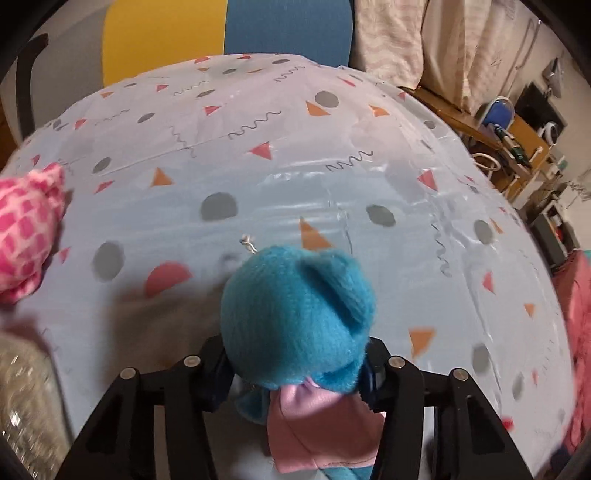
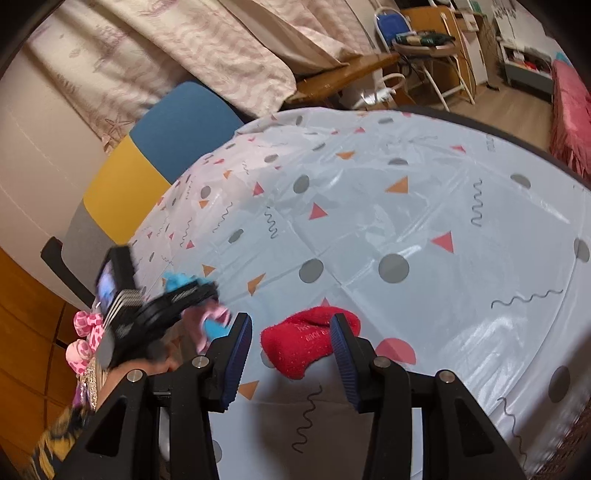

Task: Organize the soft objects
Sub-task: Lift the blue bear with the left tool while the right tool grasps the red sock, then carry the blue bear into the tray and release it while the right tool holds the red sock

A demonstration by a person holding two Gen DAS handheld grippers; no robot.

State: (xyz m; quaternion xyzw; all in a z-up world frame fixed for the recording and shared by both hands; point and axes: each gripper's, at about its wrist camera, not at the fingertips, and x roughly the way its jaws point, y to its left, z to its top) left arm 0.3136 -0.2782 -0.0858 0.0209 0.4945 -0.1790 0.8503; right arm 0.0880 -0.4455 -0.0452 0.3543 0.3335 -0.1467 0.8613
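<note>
Blue plush toy [image 1: 295,317] riding clenched in left gripper [image 1: 295,373] jaws above the patterned desk [image 1: 332,192]; red sock [image 2: 308,341] lying between right gripper [image 2: 291,354] jaws, spread wide. Risking, probably, sock bunching or slipping free on closing.

The left wrist camera looks forward along its gripper's fingers, low and very close over a table covered by a patterned tablecloth [image 1: 295,155], with a blue plush toy [image 1: 295,317] filling the near centre and a yellow-and-blue chair [image 1: 229,33] beyond the far edge. The right wrist camera faces the same tablecloth [image 2: 424,221] from a slightly higher, tilted angle, near a red sock [image 2: 306,339]. Both views share the tabletop, the chair [image 2: 155,147], the curtains and a cluttered wooden desk; the right view also catches the left gripper [image 2: 162,306] at its left.
</note>
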